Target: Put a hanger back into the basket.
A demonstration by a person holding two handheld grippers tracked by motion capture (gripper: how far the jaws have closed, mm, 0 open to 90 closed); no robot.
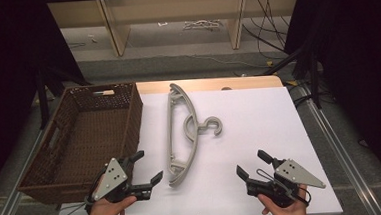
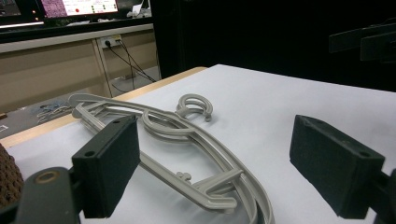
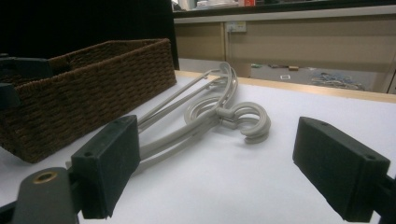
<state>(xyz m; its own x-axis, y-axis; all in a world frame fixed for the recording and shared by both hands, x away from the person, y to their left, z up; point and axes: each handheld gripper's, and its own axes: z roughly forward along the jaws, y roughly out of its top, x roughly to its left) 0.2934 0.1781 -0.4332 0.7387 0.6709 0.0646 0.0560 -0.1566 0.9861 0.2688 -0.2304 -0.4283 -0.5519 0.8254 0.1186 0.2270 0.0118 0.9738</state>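
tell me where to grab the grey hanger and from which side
Probably the near end of the hanger, where the straight bar meets the curved arm. It lies flat with that end closest to the open left gripper, so come from above, jaws straddling the thin arm. The hook points right, away from the basket.

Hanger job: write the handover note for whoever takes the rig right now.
Left tool: open, empty, near the hanger's near end.
Right tool: open, empty, apart from the hanger.
Hanger: flat on the white table, hook toward the right, beside the basket.
Basket: nothing seen in it.
Done: nothing gripped yet.
Left: probably grasp the hanger; the left tool is closest.
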